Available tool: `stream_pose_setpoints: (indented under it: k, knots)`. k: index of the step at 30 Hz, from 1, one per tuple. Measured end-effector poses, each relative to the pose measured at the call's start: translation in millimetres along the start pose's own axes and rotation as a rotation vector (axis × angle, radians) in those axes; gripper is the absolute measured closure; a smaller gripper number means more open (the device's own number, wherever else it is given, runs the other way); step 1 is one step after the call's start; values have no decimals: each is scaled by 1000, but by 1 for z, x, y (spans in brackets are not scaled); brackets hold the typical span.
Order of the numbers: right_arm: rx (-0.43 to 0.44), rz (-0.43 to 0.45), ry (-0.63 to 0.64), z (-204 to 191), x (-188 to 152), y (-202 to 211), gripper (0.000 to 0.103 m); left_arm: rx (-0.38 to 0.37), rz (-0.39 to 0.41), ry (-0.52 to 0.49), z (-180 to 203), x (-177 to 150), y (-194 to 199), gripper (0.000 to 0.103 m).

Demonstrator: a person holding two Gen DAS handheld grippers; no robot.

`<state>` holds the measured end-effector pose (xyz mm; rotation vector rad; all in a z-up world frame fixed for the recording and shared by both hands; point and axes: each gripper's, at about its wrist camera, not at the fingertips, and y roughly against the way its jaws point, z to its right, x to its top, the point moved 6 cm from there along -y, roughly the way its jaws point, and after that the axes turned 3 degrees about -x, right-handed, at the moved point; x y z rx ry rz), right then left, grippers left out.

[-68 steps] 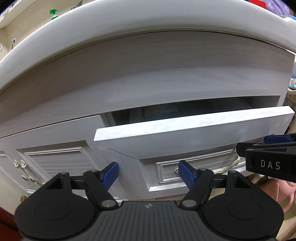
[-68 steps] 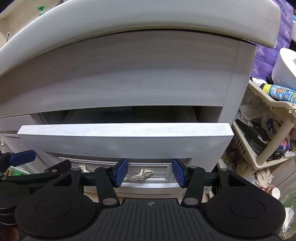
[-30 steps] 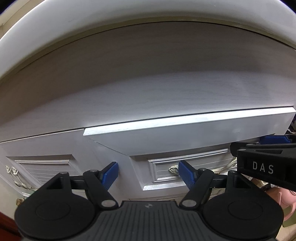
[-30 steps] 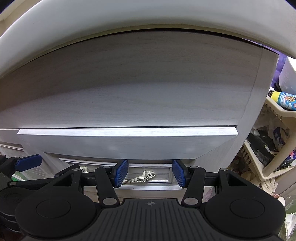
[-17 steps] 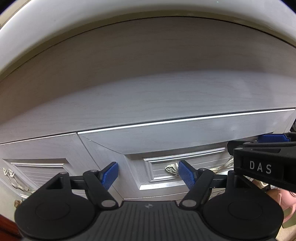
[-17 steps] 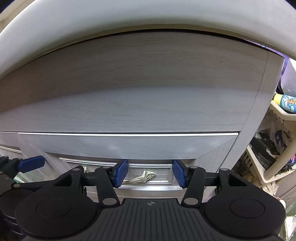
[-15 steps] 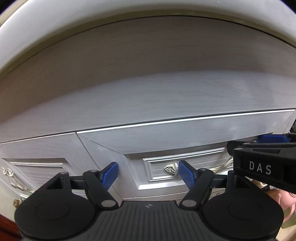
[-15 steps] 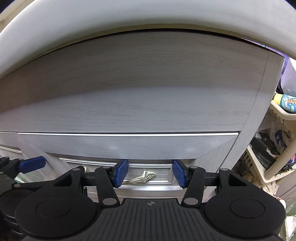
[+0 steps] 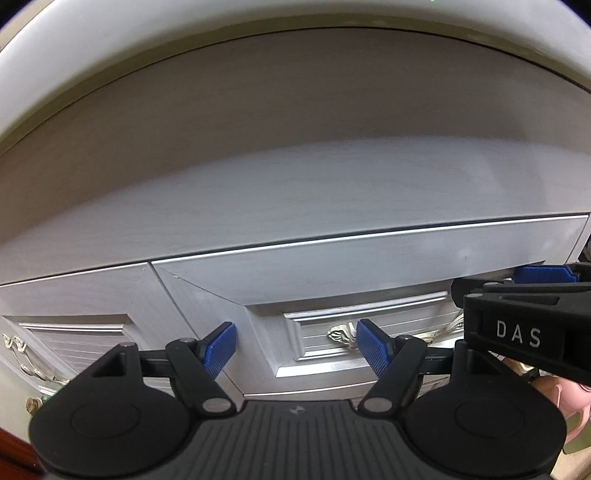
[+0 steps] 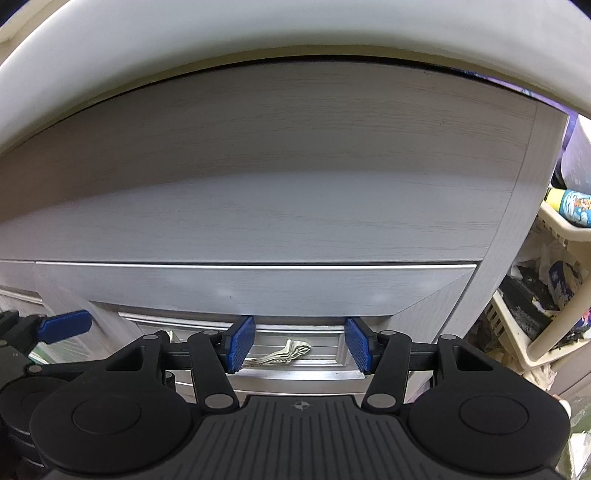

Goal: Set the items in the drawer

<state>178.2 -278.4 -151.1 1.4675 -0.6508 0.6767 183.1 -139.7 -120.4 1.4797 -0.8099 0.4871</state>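
Drawer [image 10: 255, 284] found pushed in under the white bench [image 10: 184, 33] edge, front nearly flush with the grey cabinet face [image 10: 258, 206]; only a thin dark seam visible along its top edge. Contents hidden behind the front.

Ornate metal handle [image 10: 291, 350] noted on the recessed panel of the drawer front, directly beyond the right hand-held gripper [image 10: 300, 345]. Blue pads [image 10: 240, 343] standing apart, nothing between them, no contact with the handle discernible.

Left hand-held gripper [image 9: 295, 347] held before the left part of the same drawer front, pads set wide apart and empty. Handle's left end seen just beside its right pad [image 9: 373, 352]. Right hand-held gripper's body, lettered "DAS", crossing the right edge of the left wrist view, close alongside.

Neighbouring cabinet door [image 9: 74, 332] with its own ornate handle [image 9: 14, 343] recorded at lower left. Cream plastic rack [image 10: 546, 332] crowded with assorted clutter standing beside the cabinet's right side.
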Motion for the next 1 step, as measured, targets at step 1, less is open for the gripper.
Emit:
stream_pose_setpoints:
  k: [1]
  knots:
    - [-2,3,4,-1,-1,1,47,2,2,-5,1,0,1,18]
